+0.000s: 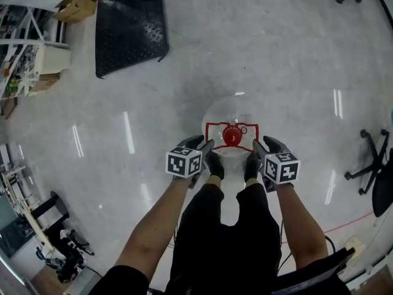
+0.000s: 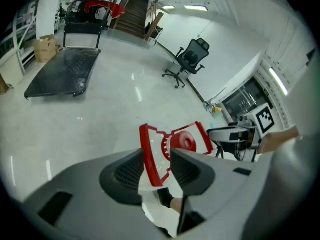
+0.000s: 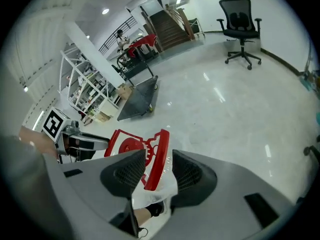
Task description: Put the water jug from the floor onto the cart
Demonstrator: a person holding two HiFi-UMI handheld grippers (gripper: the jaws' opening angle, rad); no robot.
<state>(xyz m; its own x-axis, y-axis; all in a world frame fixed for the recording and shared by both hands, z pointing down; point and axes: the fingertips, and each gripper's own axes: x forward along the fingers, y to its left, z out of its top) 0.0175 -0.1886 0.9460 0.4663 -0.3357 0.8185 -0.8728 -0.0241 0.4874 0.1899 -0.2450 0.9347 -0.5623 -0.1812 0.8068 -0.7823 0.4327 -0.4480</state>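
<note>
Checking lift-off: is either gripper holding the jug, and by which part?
Nothing is held. The left gripper and right gripper each straddle a side bar of the red handle on the water jug, jaws open, not pressing.

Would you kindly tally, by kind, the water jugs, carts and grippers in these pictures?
water jug: 1
cart: 1
grippers, the left gripper and the right gripper: 2
Total: 4
</note>
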